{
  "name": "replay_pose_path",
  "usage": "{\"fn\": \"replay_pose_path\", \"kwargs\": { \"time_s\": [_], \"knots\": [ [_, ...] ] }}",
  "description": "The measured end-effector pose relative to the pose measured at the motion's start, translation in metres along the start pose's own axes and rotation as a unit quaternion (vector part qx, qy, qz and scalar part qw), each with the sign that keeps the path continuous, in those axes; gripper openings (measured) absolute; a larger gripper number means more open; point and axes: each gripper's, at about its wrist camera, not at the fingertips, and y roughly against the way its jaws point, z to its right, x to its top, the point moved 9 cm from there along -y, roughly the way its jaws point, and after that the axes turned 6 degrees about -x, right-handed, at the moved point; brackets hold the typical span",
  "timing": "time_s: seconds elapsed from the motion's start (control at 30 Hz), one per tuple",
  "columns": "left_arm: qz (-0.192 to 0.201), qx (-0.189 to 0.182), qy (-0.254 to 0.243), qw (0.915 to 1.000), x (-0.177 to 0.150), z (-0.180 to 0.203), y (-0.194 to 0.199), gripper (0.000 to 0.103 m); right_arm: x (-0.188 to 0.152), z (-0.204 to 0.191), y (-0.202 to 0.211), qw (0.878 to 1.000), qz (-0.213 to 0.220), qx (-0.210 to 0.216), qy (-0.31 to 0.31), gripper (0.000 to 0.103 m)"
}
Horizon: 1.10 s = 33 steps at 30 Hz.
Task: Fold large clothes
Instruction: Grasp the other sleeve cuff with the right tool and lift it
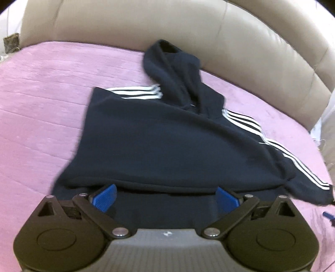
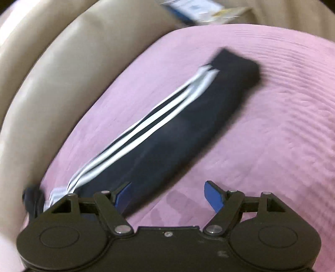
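Observation:
A dark navy hoodie (image 1: 159, 142) with white stripes along its sleeves lies on a pink bedspread (image 1: 41, 100). Its hood (image 1: 173, 69) points toward the headboard, and one sleeve is folded across the body. My left gripper (image 1: 166, 197) hovers over the hoodie's near hem, open wide, its blue pads (image 1: 104, 196) clear of the cloth. In the right wrist view the other striped sleeve (image 2: 167, 129) stretches flat across the bedspread (image 2: 272, 136) to its cuff (image 2: 236, 67). My right gripper (image 2: 167, 196) is open over the sleeve's near end, holding nothing. That view is motion-blurred.
A padded beige headboard (image 1: 146, 27) curves behind the bed and shows at the left of the right wrist view as a headboard (image 2: 41, 83). Blurred items (image 2: 199, 10) lie beyond the bed's far edge. A small blue object (image 1: 327, 214) rests on the bedspread near the right edge.

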Motion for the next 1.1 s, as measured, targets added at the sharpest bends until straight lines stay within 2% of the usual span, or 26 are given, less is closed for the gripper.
{"fn": "replay_pose_path", "kwargs": {
  "time_s": [0.1, 0.2, 0.3, 0.43, 0.5, 0.53, 0.57, 0.63, 0.73, 0.83, 0.93, 1.0, 1.1],
  "knots": [
    [0.000, -0.020, 0.005, 0.9998, -0.003, 0.015, -0.012, 0.102, 0.023, 0.013, -0.017, 0.998, 0.039, 0.040, -0.041, 0.088],
    [0.000, -0.038, 0.022, 0.9990, -0.008, 0.024, -0.024, 0.102, 0.046, 0.017, -0.033, 0.992, 0.083, 0.056, -0.081, 0.088],
    [-0.012, -0.039, 0.028, 0.9988, -0.011, 0.026, -0.034, 0.102, 0.071, 0.020, -0.045, 0.987, 0.118, 0.043, -0.103, 0.088],
    [-0.020, -0.033, 0.024, 0.9990, -0.013, 0.024, -0.043, 0.102, 0.086, 0.008, -0.056, 0.986, 0.125, 0.019, -0.106, 0.089],
    [-0.021, -0.034, 0.027, 0.9988, -0.016, 0.024, -0.040, 0.102, 0.092, 0.013, -0.054, 0.985, 0.130, 0.009, -0.112, 0.069],
    [-0.021, -0.034, 0.028, 0.9988, -0.017, 0.023, -0.040, 0.102, 0.097, 0.019, -0.050, 0.984, 0.136, 0.006, -0.116, 0.036],
    [-0.021, -0.033, 0.030, 0.9988, -0.019, 0.021, -0.038, 0.102, 0.098, 0.019, -0.046, 0.982, 0.145, 0.002, -0.124, 0.014],
    [-0.023, -0.033, 0.034, 0.9986, -0.022, 0.020, -0.035, 0.102, 0.101, 0.017, -0.033, 0.975, 0.170, 0.021, -0.140, 0.012],
    [-0.024, -0.032, 0.034, 0.9986, -0.022, 0.019, -0.028, 0.102, 0.113, 0.000, -0.007, 0.971, 0.197, 0.044, -0.128, 0.011],
    [-0.021, -0.032, 0.025, 0.9989, -0.018, 0.021, -0.020, 0.102, 0.135, -0.035, 0.029, 0.963, 0.216, 0.109, -0.121, 0.010],
    [-0.013, -0.030, 0.017, 0.9993, -0.014, 0.021, -0.009, 0.102, 0.148, -0.095, 0.073, 0.953, 0.239, 0.175, -0.070, 0.010],
    [-0.005, -0.037, 0.020, 0.9991, -0.013, 0.021, -0.001, 0.102, 0.147, -0.145, 0.107, 0.939, 0.252, 0.231, -0.040, 0.010],
    [0.004, -0.045, 0.029, 0.9986, -0.013, 0.017, 0.009, 0.102, 0.125, -0.233, 0.154, 0.911, 0.252, 0.325, 0.000, 0.010]
  ]
}}
